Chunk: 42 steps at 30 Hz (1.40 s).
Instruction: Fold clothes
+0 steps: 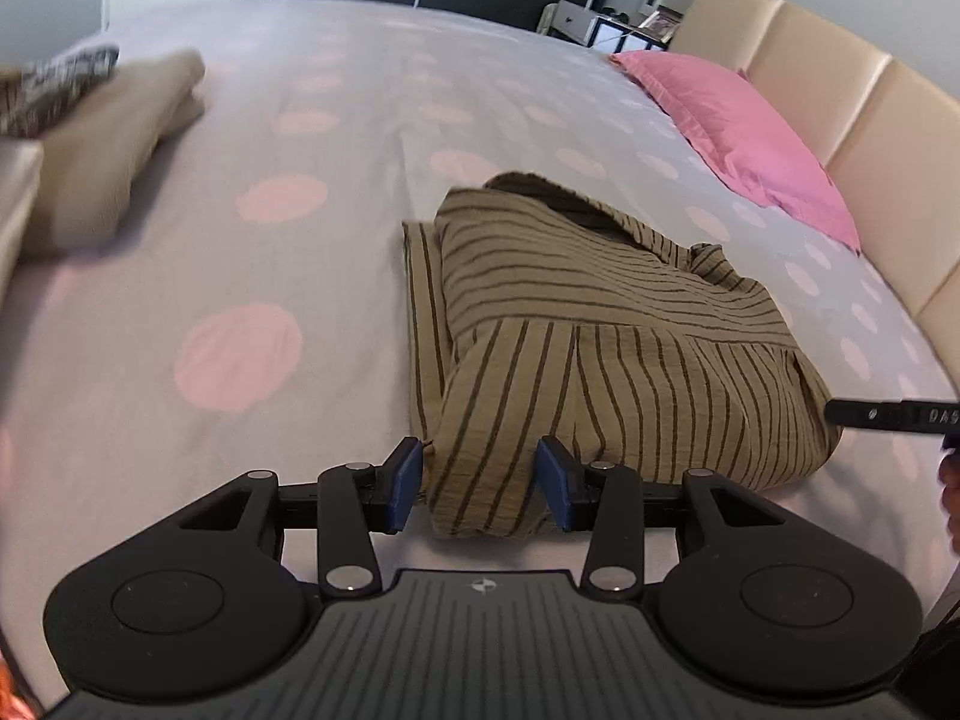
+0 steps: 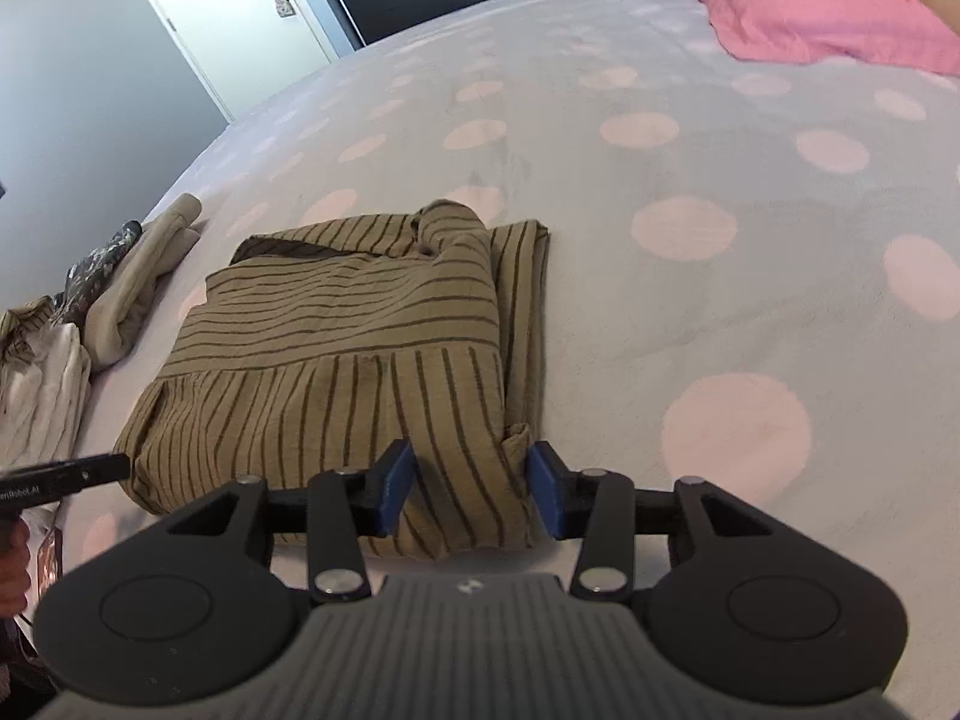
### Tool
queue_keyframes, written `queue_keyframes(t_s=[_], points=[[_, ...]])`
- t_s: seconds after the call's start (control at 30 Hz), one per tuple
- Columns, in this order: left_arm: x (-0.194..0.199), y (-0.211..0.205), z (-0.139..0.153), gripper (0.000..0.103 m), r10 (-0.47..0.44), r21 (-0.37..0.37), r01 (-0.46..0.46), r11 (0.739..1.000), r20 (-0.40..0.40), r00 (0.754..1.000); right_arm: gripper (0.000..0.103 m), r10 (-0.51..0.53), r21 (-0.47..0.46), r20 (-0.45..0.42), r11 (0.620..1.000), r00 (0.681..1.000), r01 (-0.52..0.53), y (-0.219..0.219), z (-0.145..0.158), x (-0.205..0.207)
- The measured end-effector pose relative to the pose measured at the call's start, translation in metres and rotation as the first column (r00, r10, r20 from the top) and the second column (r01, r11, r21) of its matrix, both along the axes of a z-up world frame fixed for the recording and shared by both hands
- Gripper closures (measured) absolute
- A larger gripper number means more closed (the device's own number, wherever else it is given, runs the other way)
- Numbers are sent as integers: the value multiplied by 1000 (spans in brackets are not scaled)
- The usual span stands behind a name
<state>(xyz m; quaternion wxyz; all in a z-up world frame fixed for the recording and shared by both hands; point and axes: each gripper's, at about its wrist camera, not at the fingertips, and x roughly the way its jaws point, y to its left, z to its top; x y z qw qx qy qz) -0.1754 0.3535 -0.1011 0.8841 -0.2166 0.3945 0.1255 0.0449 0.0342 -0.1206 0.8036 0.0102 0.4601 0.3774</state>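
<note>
A tan shirt with dark stripes lies folded into a thick bundle on the bed. My left gripper is open, its blue pads either side of the bundle's near left corner, which sits between them. My right gripper is open too, its pads straddling the near right corner of the same shirt. The tip of the right gripper shows at the right edge of the left wrist view, and the left one at the left edge of the right wrist view.
The bed has a grey cover with pink dots. A pile of other clothes lies to the left, also in the right wrist view. A pink pillow and beige headboard are to the right.
</note>
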Motion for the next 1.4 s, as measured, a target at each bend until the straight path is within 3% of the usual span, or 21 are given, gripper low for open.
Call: queue_keyframes(t_s=[0.17, 0.27, 0.3, 0.4, 0.7, 1.0, 1.17, 1.4], points=[[9, -13, -13, 65, 15, -23, -16, 1000, -37, 999, 60, 32, -31, -21, 999, 999, -32, 14, -14, -2], [14, -22, -22, 79, 15, 5, -15, 1000, -81, 997, 75, 37, -64, -11, 997, 999, -38, 20, -19, -3], [14, -24, -24, 85, 11, 13, -10, 1000, -87, 996, 85, 37, -68, -11, 997, 999, -38, 21, -19, -2], [13, -22, -22, 93, -6, 9, 7, 1000, -84, 996, 93, 40, -62, -15, 997, 999, -40, 21, -17, 0], [2, -26, 7, 98, -47, -1, 47, 999, -100, 994, 95, 27, -13, -165, 999, 986, -30, 3, 4, 12], [-35, -59, 44, 98, -98, -37, 93, 995, -173, 980, 95, 35, -46, -261, 998, 965, -48, -31, 34, -20], [-56, -75, 45, 98, -116, -64, 105, 992, -211, 971, 95, 20, -89, -295, 995, 955, -49, -52, 27, -46], [-60, -74, 20, 98, -110, -92, 86, 992, -295, 949, 94, 44, -152, -248, 985, 968, -83, -47, 11, -65]])
